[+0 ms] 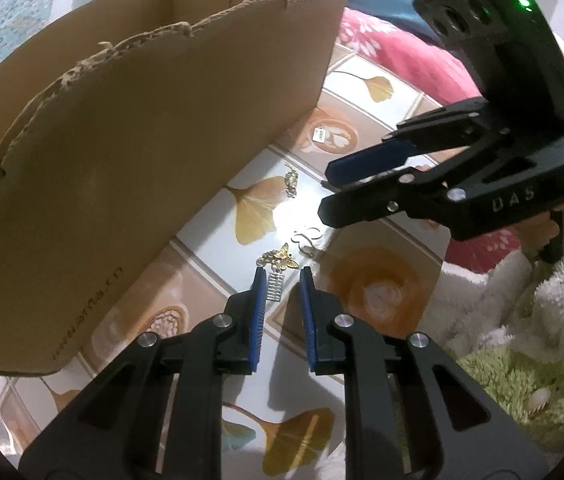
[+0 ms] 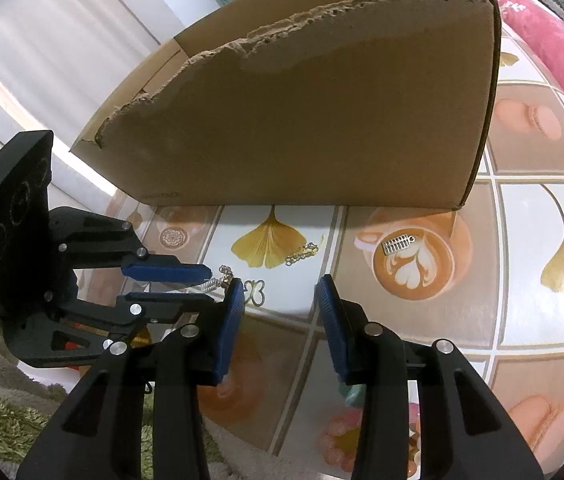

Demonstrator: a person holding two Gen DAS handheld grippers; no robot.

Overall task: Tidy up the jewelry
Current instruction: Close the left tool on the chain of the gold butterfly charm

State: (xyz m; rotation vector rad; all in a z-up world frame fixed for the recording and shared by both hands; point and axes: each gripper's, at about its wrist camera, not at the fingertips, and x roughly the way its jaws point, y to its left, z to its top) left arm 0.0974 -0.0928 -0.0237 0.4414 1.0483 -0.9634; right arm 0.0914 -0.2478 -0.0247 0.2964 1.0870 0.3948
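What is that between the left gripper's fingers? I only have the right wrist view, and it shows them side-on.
Observer: A small silver ridged charm, lying flat between the left gripper's pads. They are not pinching it.
Operator: Anything close beside it?
Observer: A gold butterfly charm, just beyond the fingertips.
Operator: Anything on my own gripper I can't see?
Observer: A green light glows on the right gripper's housing.

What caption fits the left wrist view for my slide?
Left gripper closing around a silver charm beside the gold butterfly, cardboard box behind, right gripper hovering open.
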